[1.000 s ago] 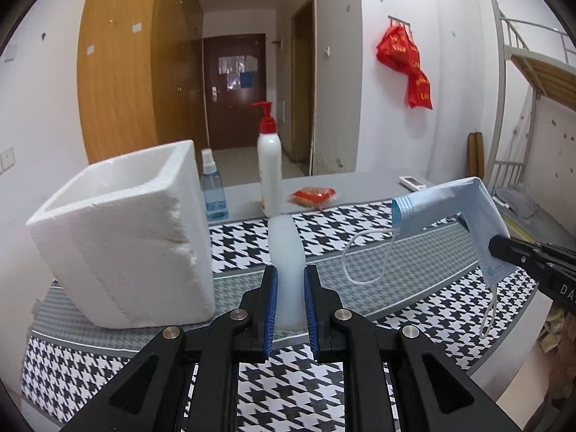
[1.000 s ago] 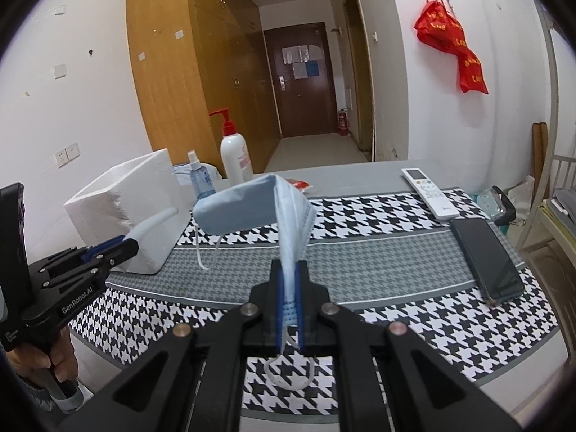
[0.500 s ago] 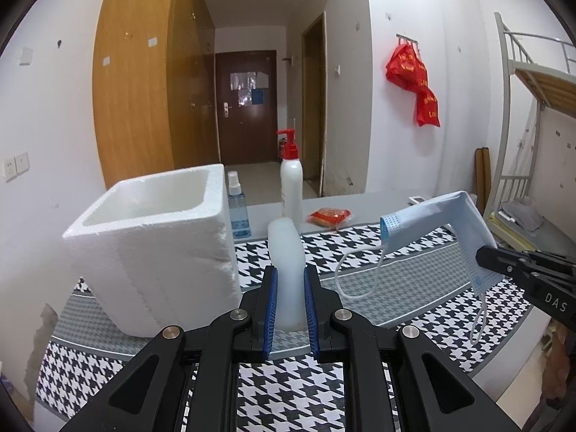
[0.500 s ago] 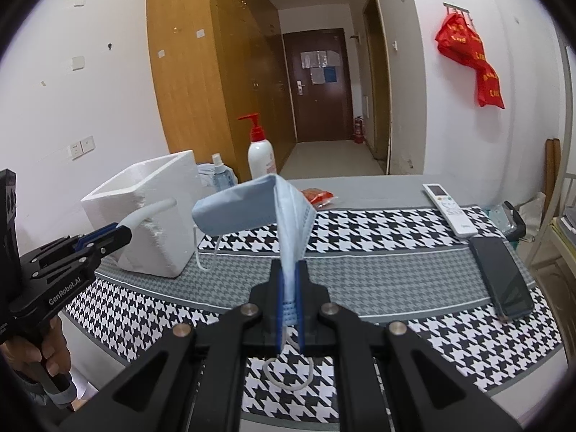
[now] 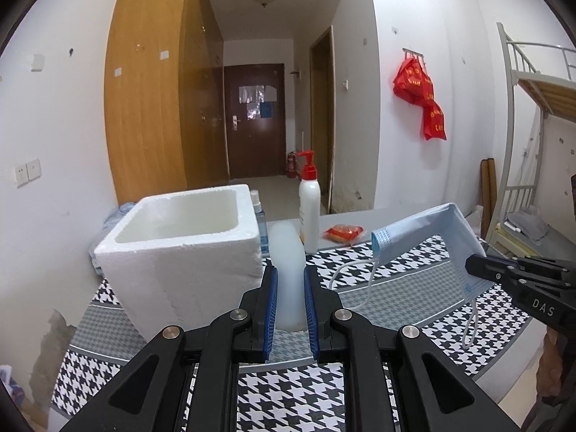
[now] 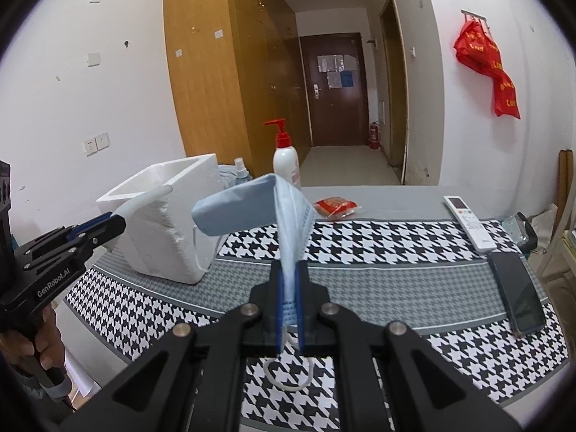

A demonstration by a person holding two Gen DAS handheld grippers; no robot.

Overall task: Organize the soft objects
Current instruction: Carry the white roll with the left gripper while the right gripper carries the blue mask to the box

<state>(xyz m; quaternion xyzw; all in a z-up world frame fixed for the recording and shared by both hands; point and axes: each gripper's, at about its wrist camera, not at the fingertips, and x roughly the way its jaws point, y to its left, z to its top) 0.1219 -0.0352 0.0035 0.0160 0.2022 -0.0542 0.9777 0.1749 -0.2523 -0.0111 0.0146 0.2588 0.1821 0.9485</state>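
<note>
Holding aloft: blue face mask [image 6: 252, 205] pinched by one edge in right gripper [image 6: 289, 309], translucent white soft strip [image 5: 287, 252] clamped in left gripper [image 5: 290, 309], both near foam box [image 5: 180, 248]; risk: dangling ear loop [image 5: 354, 280] snagging box rim

Pump bottle [image 6: 286, 162], remote [image 6: 467, 222], phone [image 6: 516, 292] on houndstooth tablecloth [image 6: 378, 248].

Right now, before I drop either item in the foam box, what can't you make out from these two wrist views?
- Foam box floor: left wrist view shows only the upper inside; the near wall hides the bottom.
- White soft piece in the left gripper: its lower end is hidden by the fingers.
- Face mask in the right gripper: its far side is folded away.
- Spray bottle: mostly behind the box.
</note>
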